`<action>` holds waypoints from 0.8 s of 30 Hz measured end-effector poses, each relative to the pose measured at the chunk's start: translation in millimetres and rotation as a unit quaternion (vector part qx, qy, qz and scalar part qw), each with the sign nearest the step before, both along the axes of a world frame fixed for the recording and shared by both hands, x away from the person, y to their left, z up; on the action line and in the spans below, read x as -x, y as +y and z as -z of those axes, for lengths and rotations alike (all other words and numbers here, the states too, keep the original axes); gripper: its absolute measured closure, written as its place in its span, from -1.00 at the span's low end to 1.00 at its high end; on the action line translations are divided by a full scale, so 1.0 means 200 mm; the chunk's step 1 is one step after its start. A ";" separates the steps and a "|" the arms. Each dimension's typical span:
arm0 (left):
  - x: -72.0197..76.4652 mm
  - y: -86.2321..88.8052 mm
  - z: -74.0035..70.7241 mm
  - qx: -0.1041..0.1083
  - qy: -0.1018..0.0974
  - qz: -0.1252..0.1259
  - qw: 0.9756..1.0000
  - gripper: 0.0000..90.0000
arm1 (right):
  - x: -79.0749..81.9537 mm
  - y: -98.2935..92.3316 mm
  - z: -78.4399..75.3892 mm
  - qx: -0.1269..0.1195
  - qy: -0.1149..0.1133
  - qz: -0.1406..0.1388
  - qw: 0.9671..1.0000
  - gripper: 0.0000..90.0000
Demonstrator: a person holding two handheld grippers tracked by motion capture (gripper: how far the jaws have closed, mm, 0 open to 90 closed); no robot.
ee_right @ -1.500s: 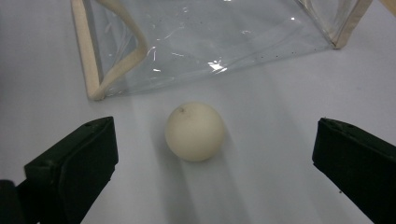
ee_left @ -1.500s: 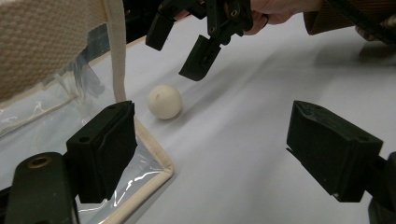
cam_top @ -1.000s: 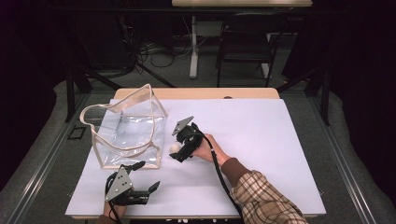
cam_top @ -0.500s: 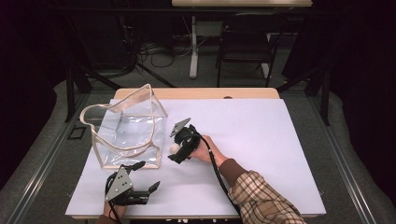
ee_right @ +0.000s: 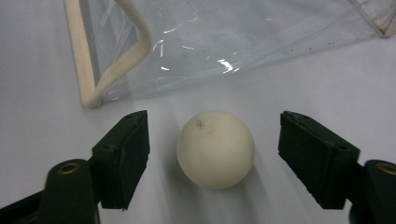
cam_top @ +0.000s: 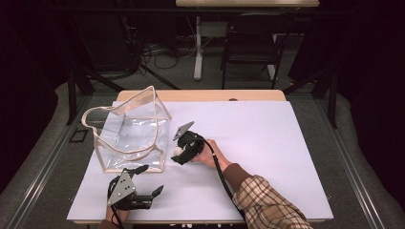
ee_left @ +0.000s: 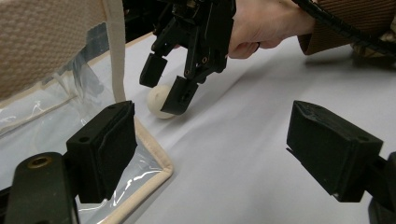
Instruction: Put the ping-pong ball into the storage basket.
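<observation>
Over at the left, the left hand-held gripper (cam_top: 145,191) rests on the white-covered counter (cam_top: 267,143), jaws wide apart, just before the clear plastic bag with beige trim (cam_top: 129,131). Beside the bag, the right hand-held gripper (cam_top: 184,155) straddles a cream-white ball (ee_right: 215,148), jaws spread, not touching it.

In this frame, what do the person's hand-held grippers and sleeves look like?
Both are black, with two blocky jaws. The left hand-held gripper carries a grey three-cornered plate, as does the right hand-held gripper, which trails a black cable. The right sleeve is tan plaid.
</observation>
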State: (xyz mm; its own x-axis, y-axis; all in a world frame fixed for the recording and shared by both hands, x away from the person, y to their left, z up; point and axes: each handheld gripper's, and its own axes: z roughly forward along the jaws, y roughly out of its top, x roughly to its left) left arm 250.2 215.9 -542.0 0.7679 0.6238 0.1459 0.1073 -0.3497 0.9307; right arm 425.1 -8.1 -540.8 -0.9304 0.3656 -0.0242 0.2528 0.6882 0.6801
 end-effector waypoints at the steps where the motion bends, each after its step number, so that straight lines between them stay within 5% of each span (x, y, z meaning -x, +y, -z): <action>1: 0.00 0.00 0.00 0.000 0.000 0.000 1.000 -0.64 | 0.00 0.00 0.00 -0.001 -0.001 -0.001 1.000 -0.41; 24: 0.00 0.00 0.00 0.000 0.000 -0.001 1.000 -0.64 | 0.00 0.01 0.03 0.036 -0.002 -0.006 0.999 0.12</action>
State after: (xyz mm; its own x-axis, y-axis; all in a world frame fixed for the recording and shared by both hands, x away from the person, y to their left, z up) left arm 250.4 216.1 -542.1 0.7673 0.6246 0.1452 0.1085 -0.3497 0.9306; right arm 425.4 -5.6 -546.6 -0.9347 0.3515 -0.0536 0.2415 0.7382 0.6298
